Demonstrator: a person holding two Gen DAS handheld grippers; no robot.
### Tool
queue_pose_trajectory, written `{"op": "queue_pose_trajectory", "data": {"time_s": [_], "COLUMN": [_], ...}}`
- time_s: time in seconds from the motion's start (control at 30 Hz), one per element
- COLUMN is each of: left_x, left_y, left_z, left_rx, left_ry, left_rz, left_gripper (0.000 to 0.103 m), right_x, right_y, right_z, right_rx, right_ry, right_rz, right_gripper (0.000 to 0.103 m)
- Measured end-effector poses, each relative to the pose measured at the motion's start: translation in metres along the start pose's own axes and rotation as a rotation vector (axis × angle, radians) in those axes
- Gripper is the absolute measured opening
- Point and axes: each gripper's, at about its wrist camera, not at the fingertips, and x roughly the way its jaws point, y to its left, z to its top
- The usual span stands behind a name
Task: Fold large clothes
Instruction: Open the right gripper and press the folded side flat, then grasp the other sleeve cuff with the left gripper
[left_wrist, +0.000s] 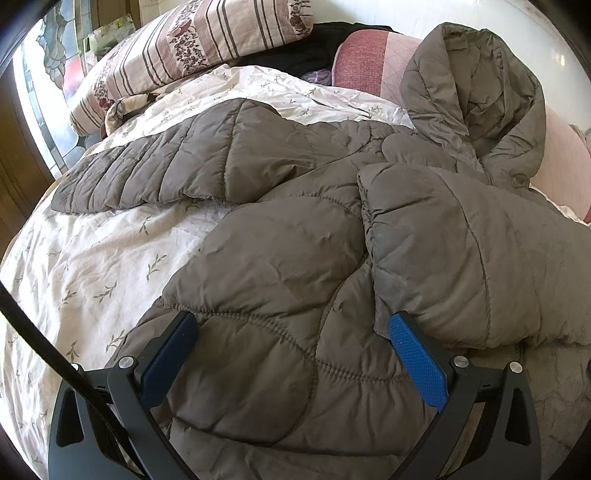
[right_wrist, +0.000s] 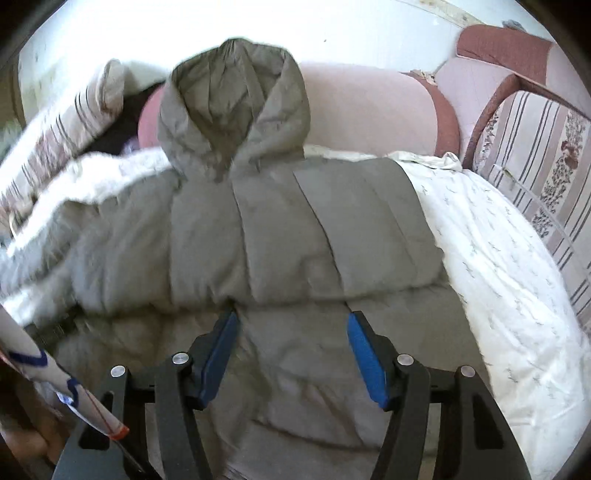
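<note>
Lying on bedspread (left_wrist: 92, 258), jacket (left_wrist: 277, 240); pillow (left_wrist: 177, 48) behind; both claws spread, nothing grasped.

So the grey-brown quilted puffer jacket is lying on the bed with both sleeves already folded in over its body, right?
Not quite. Only one sleeve is folded: the left wrist view shows the other quilted sleeve lying stretched out across the white leaf-print bedcover. The rest holds: the grey-brown quilted puffer jacket lies on the bed, and one sleeve is folded in over its body, as the right wrist view shows.
</note>
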Motion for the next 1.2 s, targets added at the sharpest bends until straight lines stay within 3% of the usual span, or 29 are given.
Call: {"op": "queue_pose_trajectory", "data": {"time_s": [0.2, 0.3, 0.4, 0.57, 0.8, 1.0, 1.2], "left_x": [0.002, 0.005, 0.005, -0.002, -0.032, -0.027, -0.010], "left_y": [-0.001, -0.003, -0.003, 0.001, 0.019, 0.065, 0.141], "left_z": [-0.002, -0.003, -0.003, 0.001, 0.015, 0.039, 0.060], "left_rx": [0.026, 0.042, 0.048, 0.041, -0.011, -0.109, -0.243], "left_ry": [0.009, 0.020, 0.019, 0.019, -0.140, -0.165, -0.151], "left_rz": [0.006, 0.014, 0.014, -0.014, -0.023, 0.035, 0.108], "left_gripper": [0.103, 0.103, 0.103, 0.103, 0.103, 0.103, 0.103], "right_x": [0.030, 0.045, 0.056, 0.061, 0.064, 0.063, 0.064], "right_y": [0.004, 0.011, 0.013, 0.021, 0.018, 0.020, 0.020], "right_z": [0.003, -0.004, -0.011, -0.017, -0.018, -0.019, -0.019], "right_rx": [0.105, 0.080, 0.069, 0.009, 0.014, 0.000, -0.007], "right_ry": [0.078, 0.124, 0.145, 0.134, 0.137, 0.138, 0.140], "right_rz": [0.086, 0.015, -0.001, -0.049, -0.034, -0.032, -0.030], "right_gripper": [0.063, 0.063, 0.065, 0.072, 0.079, 0.080, 0.081]}}
